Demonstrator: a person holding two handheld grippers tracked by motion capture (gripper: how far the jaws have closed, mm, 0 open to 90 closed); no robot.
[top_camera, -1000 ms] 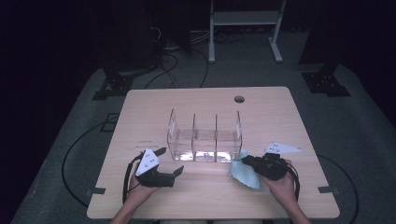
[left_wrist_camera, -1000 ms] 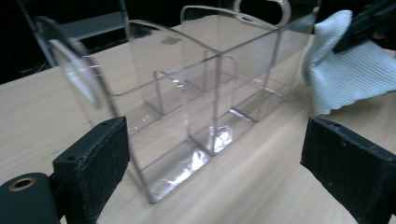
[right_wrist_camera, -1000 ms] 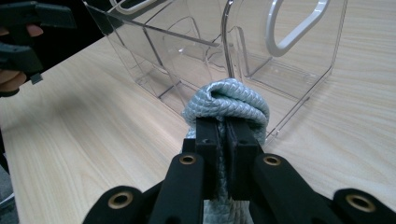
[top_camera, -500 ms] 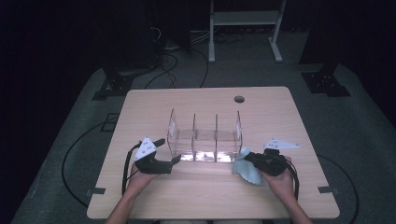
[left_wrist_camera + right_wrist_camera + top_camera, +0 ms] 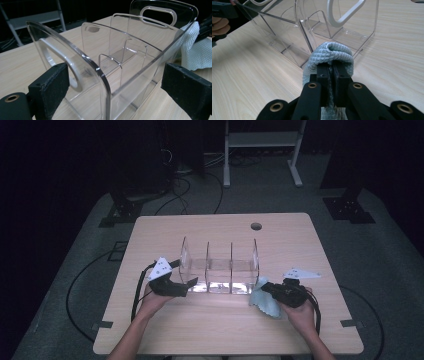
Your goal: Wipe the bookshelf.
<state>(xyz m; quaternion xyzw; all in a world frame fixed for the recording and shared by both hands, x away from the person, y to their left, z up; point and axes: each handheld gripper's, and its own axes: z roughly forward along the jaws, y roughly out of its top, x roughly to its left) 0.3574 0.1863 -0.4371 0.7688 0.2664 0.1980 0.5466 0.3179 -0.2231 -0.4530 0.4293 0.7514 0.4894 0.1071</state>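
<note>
Sliding in across the table since a second ago, the left gripper (image 5: 189, 283) now has its jaws spread wide around the near left end wall of the clear acrylic organizer (image 5: 220, 270), one pad (image 5: 51, 85) outside that wall and the other well off to the side, neither pressing yet. So the steadying grip is lined up but not made. At the organizer's right end, the right gripper (image 5: 266, 289) has hardly budged; its jaws are clamped tight on a bunched fold of the pale blue cloth (image 5: 263, 301), which lies just beside the organizer's front right corner, touching or nearly so. Judging by this, the wiping itself looks barely begun: cloth in hand, organizer standing mid-table, its dividers and walls apparently untouched.
</note>
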